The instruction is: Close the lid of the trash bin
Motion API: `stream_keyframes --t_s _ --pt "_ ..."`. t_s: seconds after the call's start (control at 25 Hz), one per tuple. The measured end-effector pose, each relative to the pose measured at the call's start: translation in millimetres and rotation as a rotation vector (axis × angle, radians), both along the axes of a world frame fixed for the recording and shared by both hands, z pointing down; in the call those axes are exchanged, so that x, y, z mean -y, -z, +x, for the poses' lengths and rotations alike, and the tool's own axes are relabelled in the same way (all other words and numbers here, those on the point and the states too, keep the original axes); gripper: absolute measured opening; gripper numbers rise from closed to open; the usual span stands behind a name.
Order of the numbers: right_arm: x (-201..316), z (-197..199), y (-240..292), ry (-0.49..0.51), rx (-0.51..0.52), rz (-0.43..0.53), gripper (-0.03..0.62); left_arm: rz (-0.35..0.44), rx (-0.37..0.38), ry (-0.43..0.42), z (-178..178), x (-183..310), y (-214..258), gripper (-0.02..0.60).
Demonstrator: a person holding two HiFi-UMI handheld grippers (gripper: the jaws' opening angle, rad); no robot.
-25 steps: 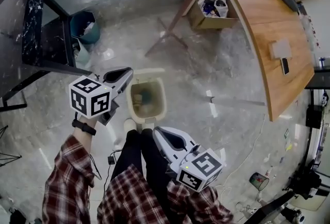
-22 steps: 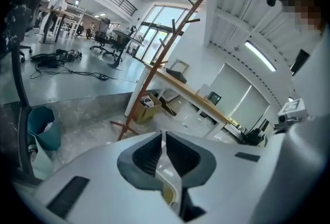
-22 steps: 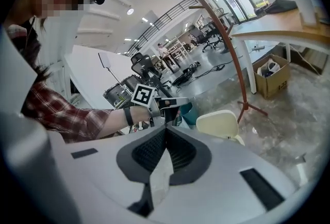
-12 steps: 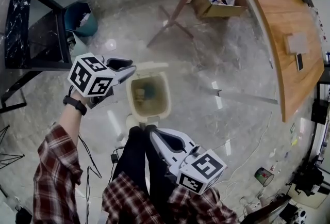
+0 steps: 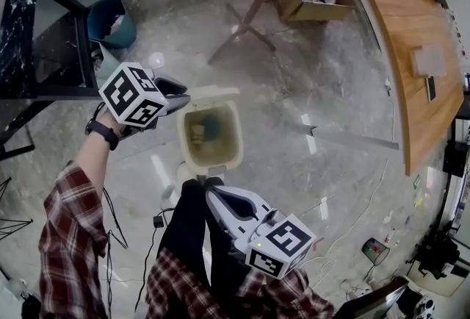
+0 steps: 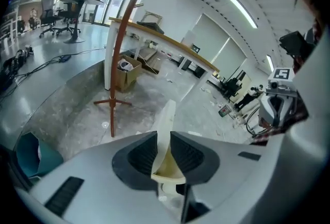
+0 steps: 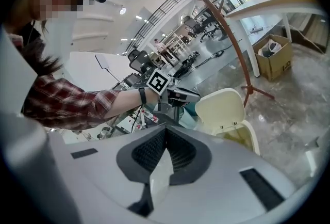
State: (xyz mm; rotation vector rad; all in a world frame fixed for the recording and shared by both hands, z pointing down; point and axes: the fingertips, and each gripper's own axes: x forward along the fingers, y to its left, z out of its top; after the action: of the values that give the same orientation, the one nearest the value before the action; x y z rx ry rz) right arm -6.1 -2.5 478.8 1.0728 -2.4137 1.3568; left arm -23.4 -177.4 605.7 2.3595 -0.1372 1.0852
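Head view shows the trash bin on the floor, its mouth facing up and its lid standing straight up at the far end. The left gripper pinches the lid's edge between its jaws. The right gripper hangs near the bin, jaws pressed together on nothing.

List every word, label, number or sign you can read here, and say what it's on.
None can be read in any view.
Cubes on the left gripper and right gripper: black-and-white square markers only, no letters.
Cardboard box: any print is too small to read.
Trash bin and lid: no label shows.
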Motion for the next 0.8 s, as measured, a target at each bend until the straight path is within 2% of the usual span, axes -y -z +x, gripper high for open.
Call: stream_keyframes --t_s 0.08,0.52,0.8 --pt "-2 2 -4 -0.012 0.003 -0.005 0.012 -0.002 0.01 -0.023 1 -2 -5 0.069" --pt "-19 7 -21 -0.018 0.015 -0.034 0.012 -0.057 -0.044 -0.026 6 -25 -6 0.069" --pt "-20 5 -19 -0.008 0.017 -0.025 0.012 -0.156 -0.04 -0.144 13 -91 -21 0.069"
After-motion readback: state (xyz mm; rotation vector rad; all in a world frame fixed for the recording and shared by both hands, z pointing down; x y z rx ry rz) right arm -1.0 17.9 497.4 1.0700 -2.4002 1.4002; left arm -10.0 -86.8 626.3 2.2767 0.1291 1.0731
